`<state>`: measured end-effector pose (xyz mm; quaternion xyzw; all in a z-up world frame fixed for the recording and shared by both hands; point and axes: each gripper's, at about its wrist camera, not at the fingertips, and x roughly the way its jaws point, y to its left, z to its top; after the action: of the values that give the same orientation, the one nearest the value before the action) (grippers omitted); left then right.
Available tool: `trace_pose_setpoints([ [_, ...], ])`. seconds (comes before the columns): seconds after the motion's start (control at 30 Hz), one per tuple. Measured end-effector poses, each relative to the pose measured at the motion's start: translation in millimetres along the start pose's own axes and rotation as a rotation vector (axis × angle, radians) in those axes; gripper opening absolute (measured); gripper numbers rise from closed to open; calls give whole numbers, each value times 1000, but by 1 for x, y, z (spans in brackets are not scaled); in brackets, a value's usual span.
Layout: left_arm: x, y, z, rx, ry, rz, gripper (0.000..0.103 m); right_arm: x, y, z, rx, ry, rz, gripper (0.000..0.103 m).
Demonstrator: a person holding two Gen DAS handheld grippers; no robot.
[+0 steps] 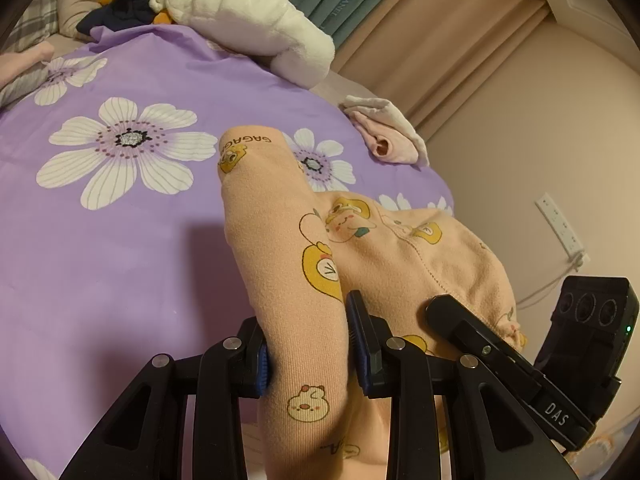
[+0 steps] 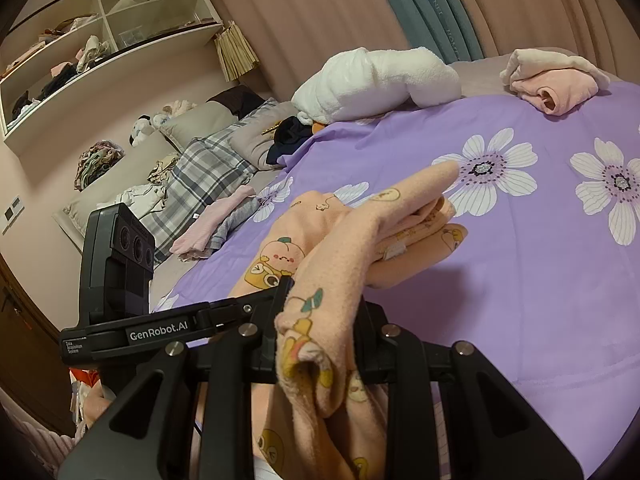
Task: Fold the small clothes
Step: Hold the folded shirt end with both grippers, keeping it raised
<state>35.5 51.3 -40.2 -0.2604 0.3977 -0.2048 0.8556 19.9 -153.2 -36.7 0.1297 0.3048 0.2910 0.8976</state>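
A small peach garment [image 1: 280,248] with cartoon prints lies on the purple flowered bedspread [image 1: 120,260]. One long narrow part of it runs back between the blue pads of my left gripper [image 1: 310,356], which is shut on it. In the left wrist view the other gripper [image 1: 520,356] comes in from the right over the garment's wider part. In the right wrist view my right gripper [image 2: 320,340] is shut on a bunched edge of the same peach garment [image 2: 352,236], whose folded part rests on the bedspread [image 2: 520,300] ahead. The cloth hides its pads.
A white plush toy [image 1: 240,16] and a rolled pink garment [image 1: 384,136] lie at the far side of the bed. Folded pink and grey clothes [image 2: 216,228], plaid bedding [image 2: 204,176] and pillows sit left. Shelves [image 2: 100,40] and curtains [image 2: 320,8] stand behind.
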Motion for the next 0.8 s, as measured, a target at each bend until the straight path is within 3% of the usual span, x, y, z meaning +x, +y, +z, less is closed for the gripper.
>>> trace_pose_setpoints([
  [0.8, 1, 4, 2, 1, 2, 6, 30, 11, 0, 5, -2, 3, -3, 26],
])
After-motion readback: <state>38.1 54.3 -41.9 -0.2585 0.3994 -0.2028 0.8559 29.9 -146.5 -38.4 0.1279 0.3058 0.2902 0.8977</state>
